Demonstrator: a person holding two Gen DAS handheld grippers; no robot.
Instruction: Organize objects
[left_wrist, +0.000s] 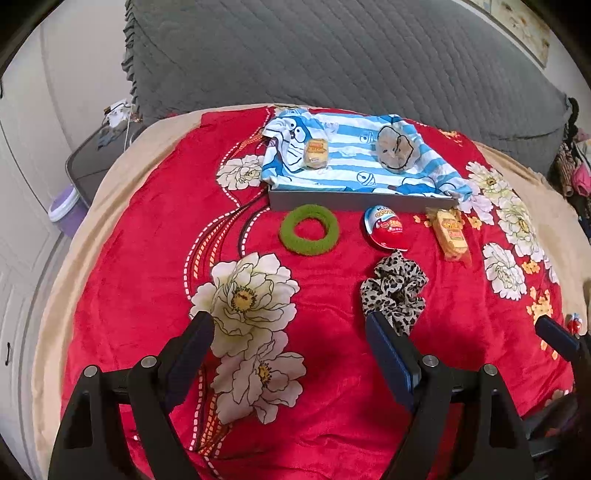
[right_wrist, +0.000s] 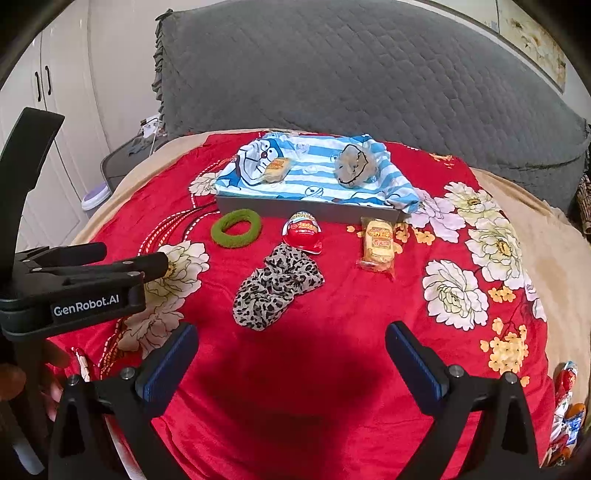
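Note:
On the red floral blanket lie a green hair ring (left_wrist: 309, 229) (right_wrist: 236, 228), a red Kinder egg (left_wrist: 388, 228) (right_wrist: 303, 232), a yellow snack packet (left_wrist: 451, 233) (right_wrist: 378, 244) and a leopard scrunchie (left_wrist: 393, 290) (right_wrist: 275, 291). Behind them a grey box (left_wrist: 360, 201) (right_wrist: 306, 209) lined with blue striped cloth holds another snack packet (left_wrist: 316, 152) (right_wrist: 276, 169) and a grey scrunchie (left_wrist: 395, 148) (right_wrist: 354, 165). My left gripper (left_wrist: 290, 328) is open and empty, its right finger just before the leopard scrunchie. My right gripper (right_wrist: 291, 343) is open and empty above bare blanket.
A grey quilted headboard (left_wrist: 332, 55) rises behind the box. A purple bin (left_wrist: 68, 208) and a dark side table (left_wrist: 99, 155) stand at the left. Wrapped snacks (right_wrist: 567, 398) lie at the blanket's right edge. The left gripper's body (right_wrist: 85, 291) crosses the right wrist view.

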